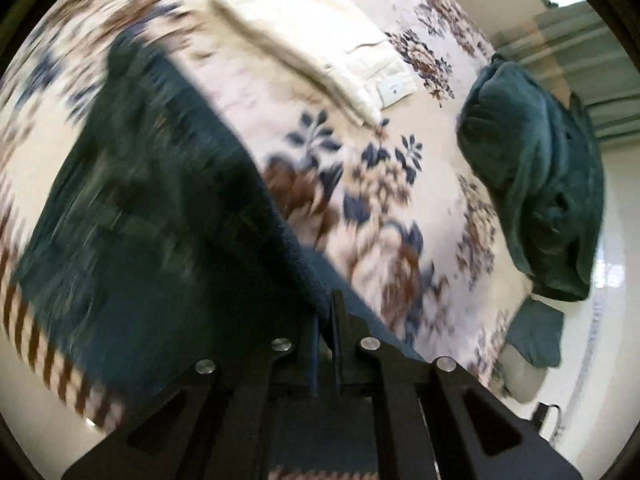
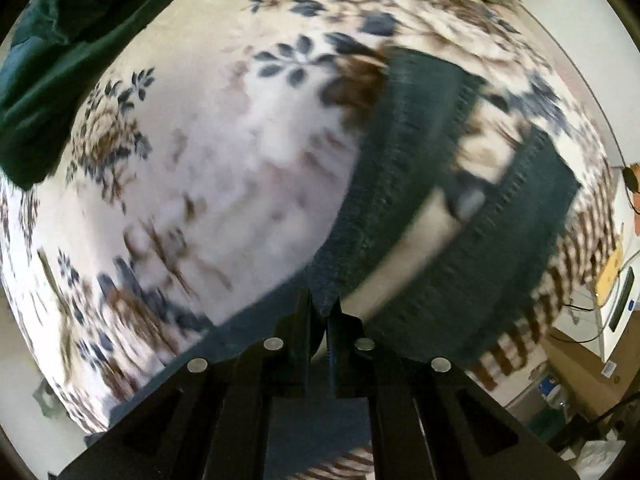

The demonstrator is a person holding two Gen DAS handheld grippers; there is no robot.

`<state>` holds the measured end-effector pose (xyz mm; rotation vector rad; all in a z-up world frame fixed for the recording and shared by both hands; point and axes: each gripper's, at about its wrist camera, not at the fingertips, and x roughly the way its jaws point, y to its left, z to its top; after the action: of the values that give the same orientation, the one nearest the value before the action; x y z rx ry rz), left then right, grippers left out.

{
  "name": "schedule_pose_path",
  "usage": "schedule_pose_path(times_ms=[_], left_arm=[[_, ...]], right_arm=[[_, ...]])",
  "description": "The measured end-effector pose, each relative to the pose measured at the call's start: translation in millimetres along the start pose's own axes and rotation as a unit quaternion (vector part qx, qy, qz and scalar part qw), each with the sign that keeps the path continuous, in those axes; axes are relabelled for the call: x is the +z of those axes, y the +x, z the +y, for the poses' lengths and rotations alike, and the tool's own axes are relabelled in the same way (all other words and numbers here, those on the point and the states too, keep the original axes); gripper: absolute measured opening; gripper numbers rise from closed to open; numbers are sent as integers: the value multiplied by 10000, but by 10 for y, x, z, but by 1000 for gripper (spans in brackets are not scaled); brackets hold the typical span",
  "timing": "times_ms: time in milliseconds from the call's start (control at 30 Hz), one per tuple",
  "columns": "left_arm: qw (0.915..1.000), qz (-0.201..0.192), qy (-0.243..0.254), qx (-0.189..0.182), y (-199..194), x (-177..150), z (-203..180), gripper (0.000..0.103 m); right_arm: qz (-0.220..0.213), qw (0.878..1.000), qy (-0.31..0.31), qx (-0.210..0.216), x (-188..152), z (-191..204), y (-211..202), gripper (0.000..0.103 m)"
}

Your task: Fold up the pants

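Two black two-finger grippers each pinch an edge of the dark teal knitted pants [image 1: 152,200]: the left gripper [image 1: 326,320] and the right gripper [image 2: 324,312] are both clamped on fabric. Both views are motion-blurred. The pants hang over a cream floral blanket [image 1: 360,208], legs apart, near folded cream cloth [image 1: 320,40] and a crumpled teal garment [image 1: 536,184].

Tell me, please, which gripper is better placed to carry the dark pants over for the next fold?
Probably the right gripper. It is shut on the dark pants where both legs spread out ahead over the floral blanket. The left gripper is shut on a side edge, so it would rather follow.
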<state>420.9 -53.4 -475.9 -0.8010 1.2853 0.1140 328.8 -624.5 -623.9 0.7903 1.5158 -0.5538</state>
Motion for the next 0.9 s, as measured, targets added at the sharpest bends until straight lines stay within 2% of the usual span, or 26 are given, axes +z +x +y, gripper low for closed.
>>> schedule_pose_path(times_ms=[67, 133, 200, 233, 367, 400, 433, 467, 500, 533, 633, 700, 733, 900], left_arm=[[10000, 19, -75, 3, -168, -379, 284, 3], [9996, 109, -241, 118, -255, -686, 618, 3], [9987, 247, -373, 263, -199, -962, 844, 3], [9980, 288, -457, 339, -163, -1112, 960, 3], [9948, 493, -626, 637, 129, -1350, 1244, 5], [9932, 523, -631, 828, 162, -1363, 1270, 8], [9912, 578, -626, 1015, 187, -1356, 1262, 8], [9906, 602, -556, 1098, 184, -1340, 1214, 8], [9913, 506, -405, 1146, 142, -1326, 1137, 8], [9914, 408, -254, 1214, 98, -1324, 1075, 8], [9873, 134, 227, 1568, -4, -1332, 767, 32], [9829, -116, 624, 1727, -53, -1369, 559, 77], [9791, -235, 845, 1835, -57, -1391, 431, 85], [9594, -489, 1841, 2080, 189, -1502, -182, 87]], right_arm=[[20, 10000, 37, -25, -81, 24, 211, 6], [28, 9999, -69, -91, -244, -188, 287, 6], [33, 9995, -210, -215, -269, -56, 599, 6], [53, 9989, -344, -310, -363, -170, 681, 6], [189, 9965, -769, -282, -460, -271, 1041, 7], [272, 9966, -765, -108, -484, -368, 1088, 13], [321, 9966, -757, -16, -497, -424, 1099, 29], [313, 9967, -742, 49, -513, -516, 1074, 40], [215, 9969, -750, 67, -528, -606, 1012, 64], [115, 9968, -779, 93, -540, -671, 949, 79], [-307, 9948, -967, 18, -537, -852, 668, 82], [-527, 9926, -1089, -1, -461, -844, 519, 82], [-621, 9908, -1199, -43, -398, -796, 468, 82], [-977, 9809, -1682, 37, 104, -252, 398, 82]])
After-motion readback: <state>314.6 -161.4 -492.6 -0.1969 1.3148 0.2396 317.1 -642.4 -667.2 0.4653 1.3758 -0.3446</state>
